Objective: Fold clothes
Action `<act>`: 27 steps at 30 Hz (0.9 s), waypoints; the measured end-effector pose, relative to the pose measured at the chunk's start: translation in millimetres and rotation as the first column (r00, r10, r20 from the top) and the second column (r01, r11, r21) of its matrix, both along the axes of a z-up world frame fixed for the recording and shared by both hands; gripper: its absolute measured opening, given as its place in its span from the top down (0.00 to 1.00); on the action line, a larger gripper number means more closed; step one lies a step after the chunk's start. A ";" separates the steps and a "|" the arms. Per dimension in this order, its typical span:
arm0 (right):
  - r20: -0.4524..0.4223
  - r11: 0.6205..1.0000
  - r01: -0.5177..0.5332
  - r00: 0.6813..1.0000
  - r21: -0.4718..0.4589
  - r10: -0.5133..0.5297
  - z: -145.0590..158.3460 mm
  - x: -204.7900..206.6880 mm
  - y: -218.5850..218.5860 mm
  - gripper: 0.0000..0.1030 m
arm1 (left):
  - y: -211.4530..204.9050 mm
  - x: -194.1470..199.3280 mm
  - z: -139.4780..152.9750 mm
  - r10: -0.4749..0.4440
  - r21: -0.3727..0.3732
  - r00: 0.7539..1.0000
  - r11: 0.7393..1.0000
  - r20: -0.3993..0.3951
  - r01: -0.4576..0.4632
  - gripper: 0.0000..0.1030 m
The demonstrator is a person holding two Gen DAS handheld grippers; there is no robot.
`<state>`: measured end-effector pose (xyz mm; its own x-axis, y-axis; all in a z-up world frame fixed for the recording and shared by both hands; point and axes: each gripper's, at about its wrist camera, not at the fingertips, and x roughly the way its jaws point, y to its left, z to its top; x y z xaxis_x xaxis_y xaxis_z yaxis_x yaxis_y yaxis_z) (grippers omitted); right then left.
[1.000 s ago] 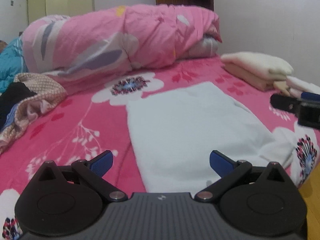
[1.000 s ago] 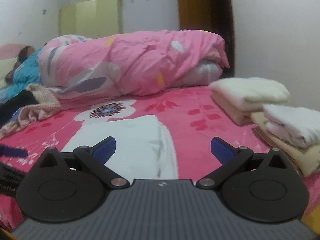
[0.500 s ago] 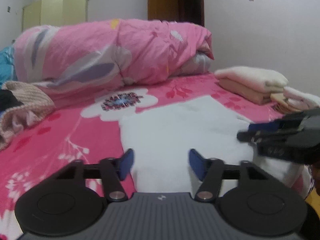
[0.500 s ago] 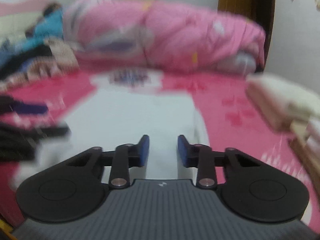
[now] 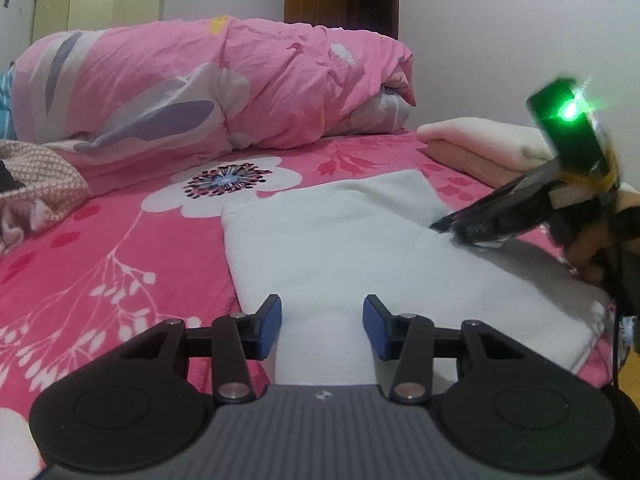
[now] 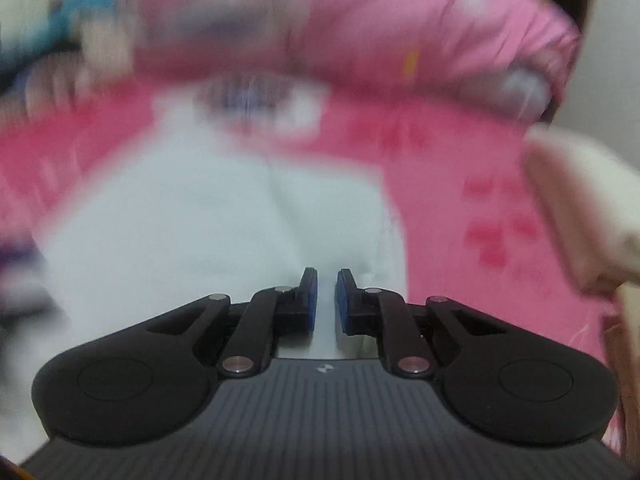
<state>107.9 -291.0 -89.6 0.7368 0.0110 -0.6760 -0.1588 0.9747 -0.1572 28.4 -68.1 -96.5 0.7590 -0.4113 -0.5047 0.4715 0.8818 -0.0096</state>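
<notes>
At the left edge of the bed [image 5: 100,248] lies a heap of brown-patterned clothes [image 5: 36,188], with a rolled pink quilt [image 5: 208,80] along the far side. The white garment [image 5: 360,248] is spread flat in the middle of the pink flowered sheet, its near end reaching the bed's near edge. The left gripper [image 5: 322,326] hovers low over that near end, its blue fingers [image 5: 269,326] spread partway with white cloth showing between them — nothing is pinched. Further right, the right gripper [image 6: 323,300] comes down on the garment's right edge, a green light glowing on its body; in its own blurred view the fingers are almost together, a thin gap left, and I cannot tell whether cloth is caught there. By the right edge rests a stack of folded cream towels [image 5: 480,146].
</notes>
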 end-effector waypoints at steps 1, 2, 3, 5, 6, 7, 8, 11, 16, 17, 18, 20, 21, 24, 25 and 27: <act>-0.008 1.000 -0.014 1.000 -0.014 0.014 6.8 2.4 1.2 0.91 | 1.1 0.2 -0.7 -0.003 -0.005 1.000 1.000 0.000 0.003 0.55; -0.009 0.999 -0.028 1.000 -0.035 0.027 18.3 5.7 4.2 0.91 | 2.4 0.3 -1.6 -0.006 -0.011 1.000 1.000 0.002 0.006 0.54; 0.016 0.998 -0.040 0.999 -0.042 0.040 29.7 8.7 6.3 0.91 | 3.9 0.3 -2.5 -0.009 -0.017 1.000 1.000 0.003 0.009 0.54; 0.058 0.998 -0.063 0.996 -0.022 0.064 46.1 19.2 6.7 0.91 | 6.4 0.4 -3.8 -0.015 -0.028 1.000 1.000 0.006 0.015 0.54; 0.062 0.998 -0.063 0.996 -0.003 0.063 46.8 28.8 5.3 0.91 | 6.8 0.7 -3.8 -0.017 -0.030 1.000 0.999 0.007 0.017 0.54; 0.067 0.998 -0.063 0.996 0.016 0.062 47.4 38.4 3.9 0.91 | 7.1 0.8 -3.9 -0.018 -0.031 1.000 0.999 0.008 0.018 0.54; 0.052 0.998 -0.055 0.997 0.018 0.054 40.9 50.3 1.6 0.91 | 7.4 0.6 -4.2 -0.019 -0.031 1.000 0.999 0.010 0.019 0.54; -0.023 0.999 -0.032 0.999 0.006 0.032 -2.0 82.0 -9.7 0.91 | 7.7 0.0 -5.5 -0.019 -0.035 1.000 0.999 0.015 0.019 0.54; -0.004 0.998 0.020 1.000 0.066 -0.020 26.0 88.6 -16.7 0.91 | 12.7 -0.1 -10.1 -0.026 -0.056 0.999 0.998 0.025 0.027 0.53; 0.015 0.998 0.003 1.000 0.063 -0.004 36.3 85.2 -12.3 0.91 | 13.3 0.0 -10.8 -0.027 -0.061 0.999 0.998 0.027 0.029 0.53; 0.018 0.998 -0.008 1.000 0.066 0.007 40.2 85.4 -9.2 0.91 | 13.7 0.0 -11.4 -0.028 -0.065 0.999 0.997 0.029 0.029 0.53; -0.018 0.996 -0.011 1.000 0.084 0.012 31.2 95.3 -6.3 0.91 | 13.6 0.2 -12.1 -0.028 -0.066 0.999 0.997 0.033 0.030 0.53; -0.035 0.996 -0.012 0.999 0.093 0.015 26.6 100.3 -4.9 0.91 | 13.8 -0.1 -12.4 -0.028 -0.067 0.999 0.997 0.035 0.030 0.53; -0.088 0.993 -0.015 0.996 0.120 0.025 13.0 115.2 -0.6 0.92 | 15.1 -1.2 -13.4 -0.028 -0.076 0.999 0.997 0.040 0.031 0.53; -0.105 0.992 -0.015 0.994 0.129 0.029 8.5 120.1 0.8 0.93 | 16.2 -1.3 -13.9 -0.030 -0.083 0.999 0.996 0.040 0.033 0.53; -0.130 0.990 -0.012 0.991 0.138 0.030 4.3 127.9 3.5 0.91 | 18.7 -1.5 -15.0 -0.034 -0.096 0.999 0.995 0.042 0.038 0.52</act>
